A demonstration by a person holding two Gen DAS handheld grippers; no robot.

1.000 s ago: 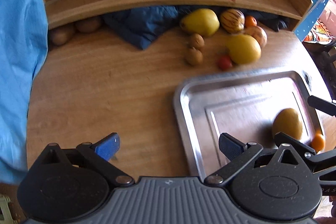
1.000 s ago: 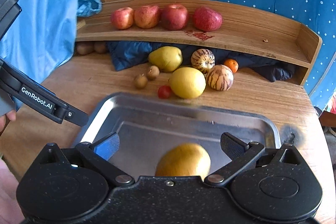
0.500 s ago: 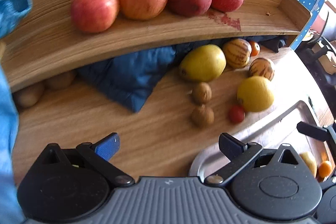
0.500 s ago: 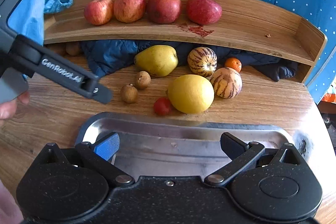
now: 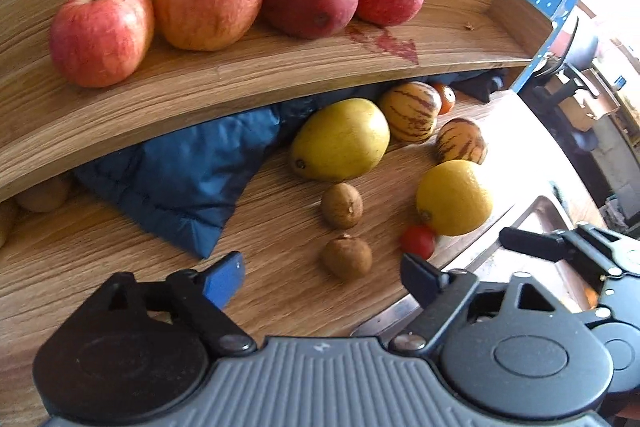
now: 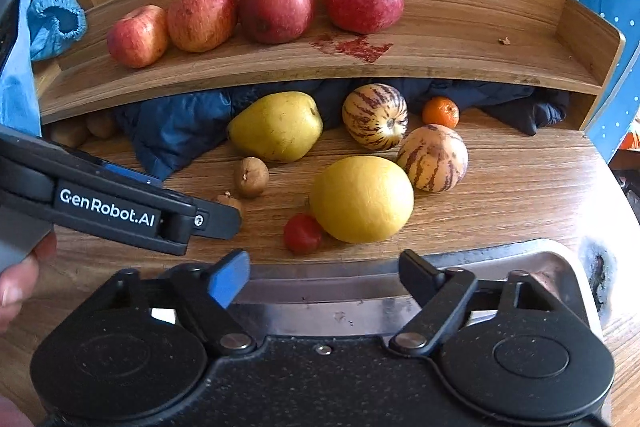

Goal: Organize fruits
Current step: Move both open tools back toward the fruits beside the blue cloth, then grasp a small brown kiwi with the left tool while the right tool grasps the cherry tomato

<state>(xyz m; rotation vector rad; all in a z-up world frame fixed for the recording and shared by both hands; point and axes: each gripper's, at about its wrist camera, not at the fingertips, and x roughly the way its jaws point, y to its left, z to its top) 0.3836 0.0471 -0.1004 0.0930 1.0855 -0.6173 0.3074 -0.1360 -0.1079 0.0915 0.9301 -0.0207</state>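
Several red apples [image 5: 208, 1] line the curved wooden shelf [image 5: 248, 75]. On the table below lie a yellow pear [image 5: 340, 139], a lemon [image 5: 454, 197], two striped melons [image 5: 412, 111], a tangerine [image 6: 440, 111], a cherry tomato [image 5: 418, 241] and two small brown fruits [image 5: 342, 205]. My left gripper [image 5: 320, 277] is open, and the nearer brown fruit [image 5: 347, 255] sits just beyond its fingertips. My right gripper [image 6: 323, 275] is open and empty over the far rim of the steel tray [image 6: 320, 283]. The lemon [image 6: 362, 199] and tomato [image 6: 302, 233] lie just past that rim.
A dark blue cloth [image 5: 180, 179] is bunched under the shelf. The left gripper's finger [image 6: 208, 219] crosses the right wrist view and partly hides one brown fruit. A hand [image 6: 20, 275] shows at the left edge. The table edge curves away on the right.
My left gripper swung from over the tray toward the loose fruits and shelf. My right gripper advanced to the tray's far rim, and the yellow fruit in the tray dropped out of its view.
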